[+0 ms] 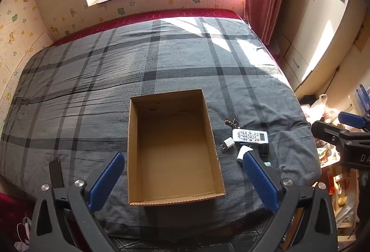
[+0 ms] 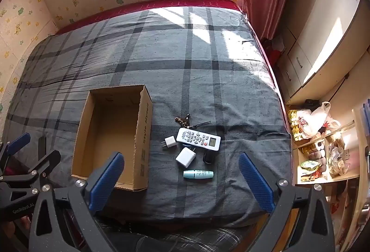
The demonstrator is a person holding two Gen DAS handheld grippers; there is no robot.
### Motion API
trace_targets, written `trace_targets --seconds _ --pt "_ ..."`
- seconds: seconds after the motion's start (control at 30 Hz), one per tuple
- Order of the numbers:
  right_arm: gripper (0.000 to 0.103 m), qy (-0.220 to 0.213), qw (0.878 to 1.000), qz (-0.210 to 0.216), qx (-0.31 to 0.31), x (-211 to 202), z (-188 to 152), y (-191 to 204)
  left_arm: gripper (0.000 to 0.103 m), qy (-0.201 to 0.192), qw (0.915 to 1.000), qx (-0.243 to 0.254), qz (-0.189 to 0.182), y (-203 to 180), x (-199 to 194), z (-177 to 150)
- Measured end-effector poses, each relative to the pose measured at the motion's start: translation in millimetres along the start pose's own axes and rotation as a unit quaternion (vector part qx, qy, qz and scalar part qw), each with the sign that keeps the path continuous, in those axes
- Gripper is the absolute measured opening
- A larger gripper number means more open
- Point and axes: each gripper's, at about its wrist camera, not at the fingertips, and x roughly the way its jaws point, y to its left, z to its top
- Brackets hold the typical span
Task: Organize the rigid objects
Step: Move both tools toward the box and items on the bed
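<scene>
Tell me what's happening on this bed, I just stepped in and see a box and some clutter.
A person holds two grippers above the bed, both open and holding nothing: left gripper, right gripper. The cardboard box is still empty. Beside it lie a remote, two white chargers, keys and a teal tube.

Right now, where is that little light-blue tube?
In the right wrist view, the light-blue plastic tube lies on its side on the grey plaid bedspread, right of the open cardboard box, just nearer the camera than the white square charger.
</scene>
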Motion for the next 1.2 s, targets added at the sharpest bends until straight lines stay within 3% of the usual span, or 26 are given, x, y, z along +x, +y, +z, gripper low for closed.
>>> trace_targets --seconds 1.2 --pt "0.101 -0.004 1.0 0.0 0.0 -10.1 0.9 0.3 0.103 -0.012 0.9998 -0.007 0.013 12.3 -6.3 1.4"
